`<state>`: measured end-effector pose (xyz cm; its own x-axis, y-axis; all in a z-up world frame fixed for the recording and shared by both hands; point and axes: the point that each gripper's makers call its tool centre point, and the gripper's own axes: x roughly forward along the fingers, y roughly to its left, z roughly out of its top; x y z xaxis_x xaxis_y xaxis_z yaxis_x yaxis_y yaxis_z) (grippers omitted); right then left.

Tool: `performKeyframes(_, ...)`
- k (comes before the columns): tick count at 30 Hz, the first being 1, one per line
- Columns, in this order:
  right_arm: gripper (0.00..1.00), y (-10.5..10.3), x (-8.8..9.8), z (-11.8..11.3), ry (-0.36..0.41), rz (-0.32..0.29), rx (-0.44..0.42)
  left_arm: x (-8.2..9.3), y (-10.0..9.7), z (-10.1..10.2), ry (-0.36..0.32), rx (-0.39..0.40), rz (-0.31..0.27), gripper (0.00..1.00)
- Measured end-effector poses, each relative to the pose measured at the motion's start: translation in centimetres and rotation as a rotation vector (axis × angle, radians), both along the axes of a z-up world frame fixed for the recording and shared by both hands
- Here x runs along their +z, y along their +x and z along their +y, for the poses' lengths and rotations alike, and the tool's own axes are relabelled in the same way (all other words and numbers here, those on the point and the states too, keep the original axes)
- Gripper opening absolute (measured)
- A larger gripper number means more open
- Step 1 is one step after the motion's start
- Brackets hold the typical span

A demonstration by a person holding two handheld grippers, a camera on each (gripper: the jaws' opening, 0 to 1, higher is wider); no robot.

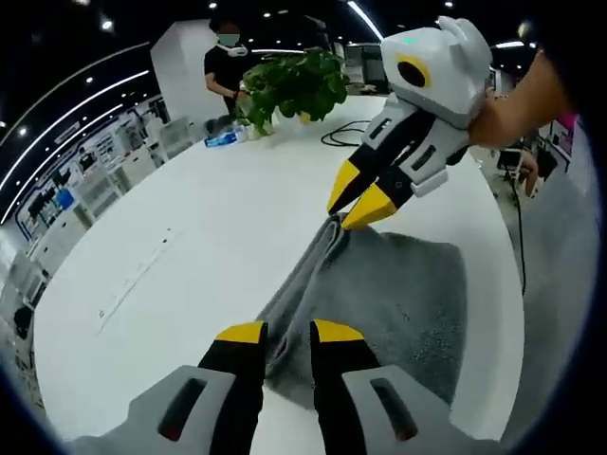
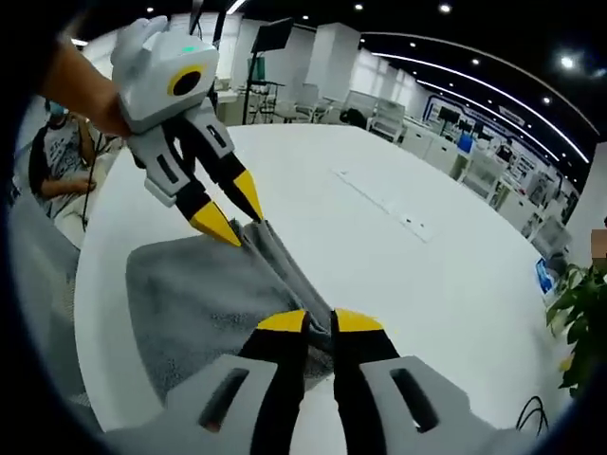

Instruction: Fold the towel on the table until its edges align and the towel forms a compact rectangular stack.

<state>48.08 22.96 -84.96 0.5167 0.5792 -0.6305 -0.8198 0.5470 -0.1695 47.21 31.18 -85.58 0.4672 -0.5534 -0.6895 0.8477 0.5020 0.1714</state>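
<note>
Grey terry towel (image 1: 389, 294) lies on the white desk (image 1: 190, 237), with one long edge lifted into a raised fold that runs between the two claws.

Left claw (image 1: 289, 332): the yellow-tipped jaws stand narrowly apart and are clenched on the near end of the raised fold, with cloth visible in the gap between them. In the right gripper view the same claw (image 2: 226, 210) pinches the far end of the fold, its tips touching the cloth.

Right claw (image 2: 321, 320): the jaws are nearly closed and grasp the towel (image 2: 190, 303) at the near end of the fold. In the left gripper view this claw (image 1: 362, 201) grips the far corner of the fold, held by a hand (image 1: 512, 104).

A potted plant (image 1: 294, 85) stands at the far end of the desk (image 2: 379, 246), well apart from the towel.
</note>
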Motion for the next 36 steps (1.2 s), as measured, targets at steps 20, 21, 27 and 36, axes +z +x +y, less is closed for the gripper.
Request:
performKeyframes(20, 0.21, -1.2, -4.6, -0.8, -0.038, 0.177, -0.027, -3.0, 0.2, 1.1, 0.026, 0.102, 0.082, 0.3)
performKeyframes(21, 0.21, -1.3, -4.4, -0.8, -0.035, 0.181, -0.029, -2.7, 0.3, 1.2, 0.031, 0.096, 0.058, 0.32)
performKeyframes(27, 0.33, -1.6, -2.9, -0.4, 0.032, 0.176, -0.047, -1.9, 0.2, 1.8, 0.007, 0.122, 0.041, 0.43)
performKeyframes(36, 0.39, -4.1, -1.2, 0.4, 0.113, 0.164, -0.014, 0.5, -1.7, 0.1, -0.098, 0.086, 0.024, 0.5)
